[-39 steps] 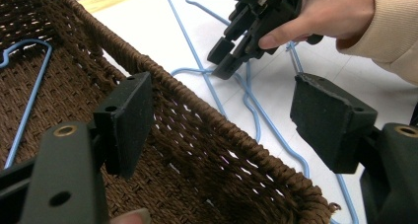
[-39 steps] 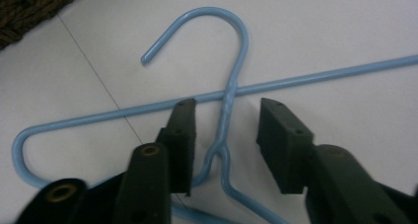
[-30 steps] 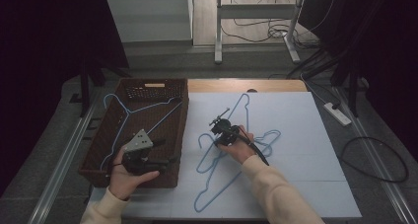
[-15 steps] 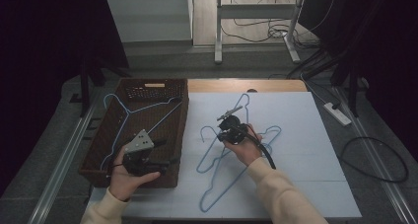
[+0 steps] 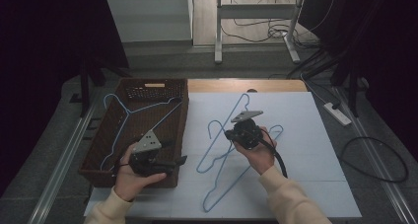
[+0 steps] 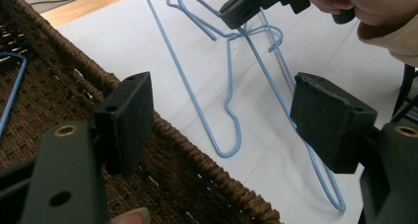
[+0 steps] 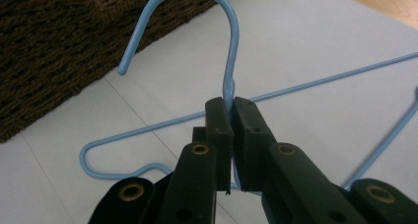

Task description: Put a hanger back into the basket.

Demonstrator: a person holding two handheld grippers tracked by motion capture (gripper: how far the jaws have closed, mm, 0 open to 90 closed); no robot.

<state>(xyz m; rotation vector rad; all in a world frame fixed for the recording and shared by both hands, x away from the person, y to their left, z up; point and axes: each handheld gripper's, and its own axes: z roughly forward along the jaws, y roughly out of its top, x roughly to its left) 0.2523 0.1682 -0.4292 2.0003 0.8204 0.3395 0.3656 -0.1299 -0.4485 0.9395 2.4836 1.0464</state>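
My right gripper (image 5: 228,134) (image 7: 231,104) is shut on the neck of a blue wire hanger (image 5: 211,127) just under its hook (image 7: 230,41), and holds that end a little above the white sheet (image 5: 315,150). The left gripper view has this grip at its top, where the right gripper (image 6: 235,16) pinches the hanger (image 6: 229,91). A second blue hanger (image 5: 231,184) lies partly under the first. My left gripper (image 5: 181,161) (image 6: 222,110) stands open over the near right rim of the brown wicker basket (image 5: 183,120), with nothing between its pads.
Another blue hanger (image 5: 125,113) (image 6: 12,91) rests across the basket (image 6: 197,179) (image 7: 49,61). Bare wooden tabletop (image 5: 276,85) runs along the sheet's far edge. Cables and a power strip (image 5: 337,113) lie on the floor to the right.
My right hand has risen and shifted right and away with the hanger's hook end in its jaws, dragging the hanger along. The left hand has stayed put.
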